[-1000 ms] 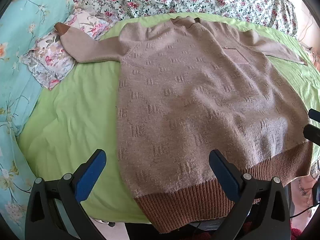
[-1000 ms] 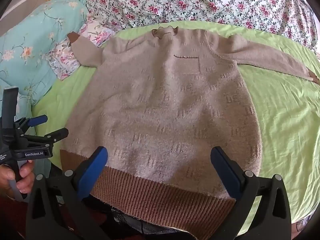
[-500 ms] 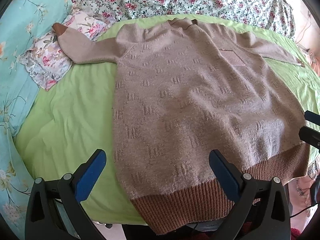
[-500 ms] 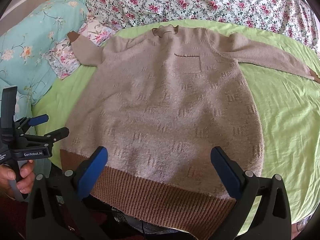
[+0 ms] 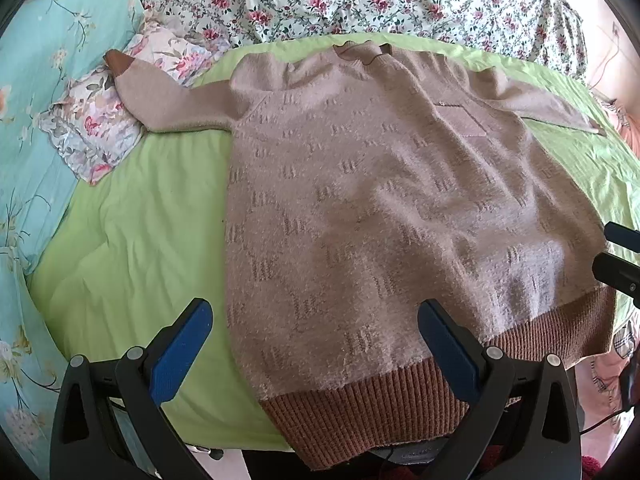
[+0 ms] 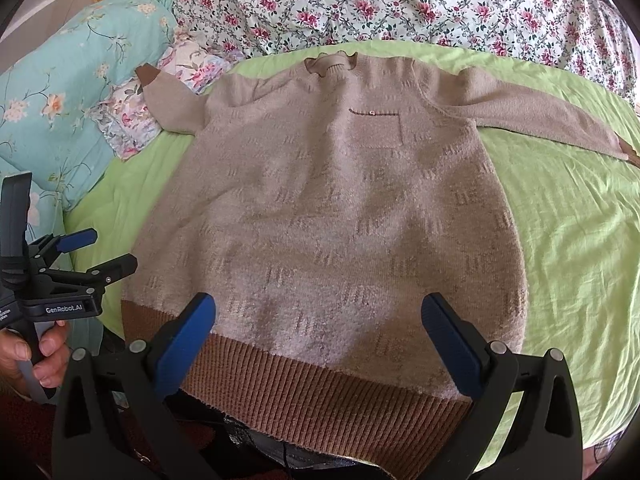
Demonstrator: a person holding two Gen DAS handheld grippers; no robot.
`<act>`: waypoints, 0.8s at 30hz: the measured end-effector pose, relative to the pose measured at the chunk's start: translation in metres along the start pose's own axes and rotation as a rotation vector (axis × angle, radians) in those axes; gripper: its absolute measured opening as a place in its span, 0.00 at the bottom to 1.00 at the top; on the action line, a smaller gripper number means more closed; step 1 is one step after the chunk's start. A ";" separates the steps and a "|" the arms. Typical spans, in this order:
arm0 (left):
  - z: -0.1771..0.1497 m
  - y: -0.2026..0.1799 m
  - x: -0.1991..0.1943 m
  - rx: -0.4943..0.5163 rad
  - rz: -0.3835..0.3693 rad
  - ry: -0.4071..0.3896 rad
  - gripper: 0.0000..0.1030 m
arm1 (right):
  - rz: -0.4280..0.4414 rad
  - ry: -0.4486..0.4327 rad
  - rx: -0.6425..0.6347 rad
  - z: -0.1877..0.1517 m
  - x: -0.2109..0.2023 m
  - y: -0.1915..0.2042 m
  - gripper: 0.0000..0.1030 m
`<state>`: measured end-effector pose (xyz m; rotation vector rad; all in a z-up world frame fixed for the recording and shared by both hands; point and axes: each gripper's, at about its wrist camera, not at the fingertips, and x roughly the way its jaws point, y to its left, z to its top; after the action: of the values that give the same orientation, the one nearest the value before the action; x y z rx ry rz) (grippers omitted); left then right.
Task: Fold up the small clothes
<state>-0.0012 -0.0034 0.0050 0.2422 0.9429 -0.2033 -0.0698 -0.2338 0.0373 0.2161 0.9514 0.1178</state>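
Observation:
A beige knitted sweater (image 5: 380, 208) with a brown ribbed hem (image 5: 400, 404) lies flat, front up, on a green sheet (image 5: 132, 248). Both sleeves are spread out sideways. It also shows in the right wrist view (image 6: 332, 208), with a chest pocket (image 6: 380, 128). My left gripper (image 5: 312, 344) is open and empty above the hem's left corner. My right gripper (image 6: 320, 340) is open and empty above the middle of the hem. The left gripper also shows at the left edge of the right wrist view (image 6: 96, 252), open, held by a hand.
A floral quilt (image 6: 400, 0) lies bunched along the far side. A turquoise flowered pillow (image 6: 80, 80) and a small floral cloth (image 6: 132, 120) sit at the far left, under the left sleeve's cuff (image 6: 148, 76). The sheet's near edge drops off below the hem.
The left wrist view has shifted slightly to the left, so the sweater sits a little further right in it. The right gripper has barely moved. Both stay open.

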 end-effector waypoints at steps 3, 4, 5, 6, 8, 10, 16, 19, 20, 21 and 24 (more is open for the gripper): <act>0.000 0.000 -0.001 0.001 -0.002 -0.002 1.00 | -0.005 -0.005 -0.003 0.000 -0.001 0.000 1.00; 0.000 -0.001 -0.001 0.000 -0.005 -0.001 1.00 | -0.028 -0.014 -0.023 -0.001 0.000 0.000 1.00; 0.000 -0.001 -0.001 0.001 -0.004 -0.002 1.00 | -0.029 -0.015 -0.024 0.000 0.000 0.000 1.00; 0.001 -0.001 -0.001 0.002 -0.003 -0.004 1.00 | -0.024 -0.013 -0.021 0.000 0.000 0.000 1.00; 0.001 -0.002 -0.001 0.001 -0.006 -0.002 1.00 | -0.016 -0.010 -0.013 0.000 0.000 0.000 1.00; 0.001 -0.002 -0.001 0.000 -0.008 -0.004 1.00 | -0.017 -0.011 -0.015 0.000 0.000 0.000 1.00; 0.005 -0.004 0.000 0.012 -0.002 -0.016 1.00 | -0.022 -0.013 -0.012 0.000 0.000 0.000 1.00; 0.007 -0.005 0.003 0.012 -0.010 -0.022 1.00 | -0.021 -0.019 -0.007 0.000 0.000 -0.003 1.00; 0.008 -0.005 0.004 0.010 -0.016 -0.028 1.00 | -0.016 -0.021 0.001 0.001 0.001 -0.005 1.00; 0.009 -0.005 0.006 0.005 -0.031 -0.035 1.00 | -0.012 -0.025 0.009 0.002 0.002 -0.008 1.00; 0.015 -0.007 0.010 0.013 -0.024 -0.087 1.00 | -0.006 -0.033 0.035 0.006 0.004 -0.021 1.00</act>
<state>0.0141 -0.0156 0.0050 0.2321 0.8587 -0.2399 -0.0626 -0.2545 0.0330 0.2473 0.9219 0.0917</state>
